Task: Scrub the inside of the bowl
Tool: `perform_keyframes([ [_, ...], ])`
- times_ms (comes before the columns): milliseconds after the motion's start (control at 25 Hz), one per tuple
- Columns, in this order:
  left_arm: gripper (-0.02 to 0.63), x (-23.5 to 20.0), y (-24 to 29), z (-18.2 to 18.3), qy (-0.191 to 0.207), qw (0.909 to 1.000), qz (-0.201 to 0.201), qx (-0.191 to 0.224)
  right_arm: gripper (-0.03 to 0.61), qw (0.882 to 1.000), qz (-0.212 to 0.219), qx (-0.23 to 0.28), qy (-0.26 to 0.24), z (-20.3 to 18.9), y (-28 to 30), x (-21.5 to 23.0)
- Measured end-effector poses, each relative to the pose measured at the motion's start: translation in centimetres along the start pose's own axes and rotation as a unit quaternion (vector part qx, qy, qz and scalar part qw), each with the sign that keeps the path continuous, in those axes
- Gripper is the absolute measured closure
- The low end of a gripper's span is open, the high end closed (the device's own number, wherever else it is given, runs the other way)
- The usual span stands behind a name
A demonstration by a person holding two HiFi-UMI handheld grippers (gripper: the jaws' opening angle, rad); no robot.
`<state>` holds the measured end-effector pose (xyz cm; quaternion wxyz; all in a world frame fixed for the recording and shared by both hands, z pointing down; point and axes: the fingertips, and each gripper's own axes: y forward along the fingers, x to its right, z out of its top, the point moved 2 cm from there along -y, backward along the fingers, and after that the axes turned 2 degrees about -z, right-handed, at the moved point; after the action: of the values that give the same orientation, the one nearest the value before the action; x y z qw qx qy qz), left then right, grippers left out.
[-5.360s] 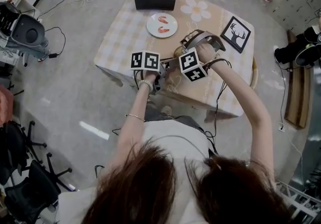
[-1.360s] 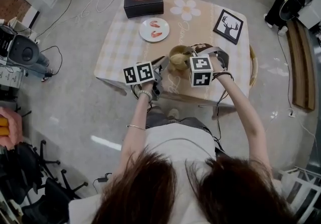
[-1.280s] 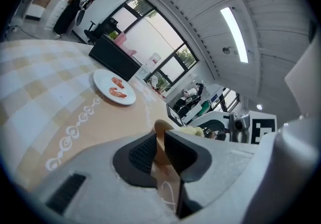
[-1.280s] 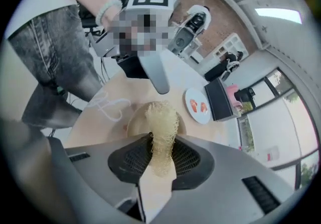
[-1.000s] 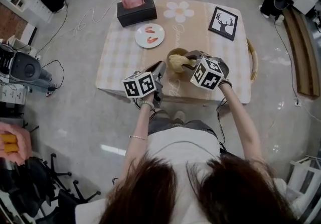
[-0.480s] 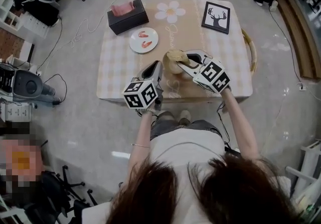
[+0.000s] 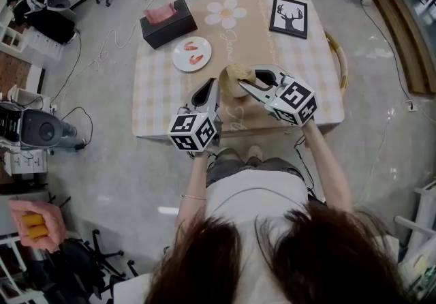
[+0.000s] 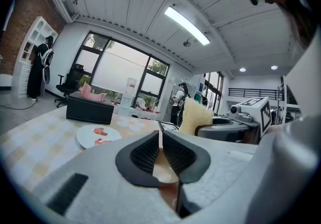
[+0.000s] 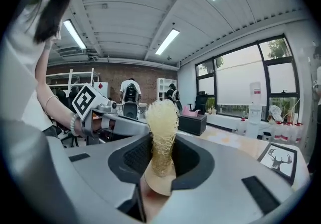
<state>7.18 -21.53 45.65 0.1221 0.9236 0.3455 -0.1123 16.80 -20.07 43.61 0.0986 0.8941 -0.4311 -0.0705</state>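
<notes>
A: Since the bowl is what needs cleaning, where is it?

B: At the middle of the table's near edge, tipped and held up between the 2 grippers. The left gripper has its jaws pressed together on a thin tan wall, which I take to be the bowl's rim.

A: How will it handle?

B: I'd judge it stiff and smooth. A pinch at 1 point of the rim could let it swing or slip under sideways pressure, so a deep bite on the rim with strokes pushing toward that grip looks wisest.

A: And the scrubber?

B: A pale, springy mesh tuft, light and soft. The right gripper is clamped on its lower end, so the frayed top stands free above the jaws. It sits at the bowl's mouth; I can't tell how far inside it reaches.

A: Anything close by?

B: A plate lies farther in, well apart, and a tissue box sits at the far left corner.
</notes>
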Motion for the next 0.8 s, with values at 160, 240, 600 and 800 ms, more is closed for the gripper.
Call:
perform_keyframes([
  [160,0.583,0.47,0.06,0.35,0.005,0.9996,-0.024,0.013,0.483,1.000,0.002,0.012,0.015,-0.04,-0.03,-0.15],
  [240,0.583,0.55,0.10,0.44,0.010,0.9994,-0.029,0.016,0.483,0.999,0.002,0.020,0.025,-0.02,0.03,-0.15],
  [600,0.586,0.66,0.18,0.41,0.023,0.9991,-0.033,0.012,0.483,0.999,0.000,0.022,0.030,-0.27,-0.06,-0.08],
  [800,0.592,0.59,0.33,0.47,0.028,0.9991,-0.029,0.010,0.483,0.999,0.000,0.021,0.034,-0.47,-0.12,0.15],
])
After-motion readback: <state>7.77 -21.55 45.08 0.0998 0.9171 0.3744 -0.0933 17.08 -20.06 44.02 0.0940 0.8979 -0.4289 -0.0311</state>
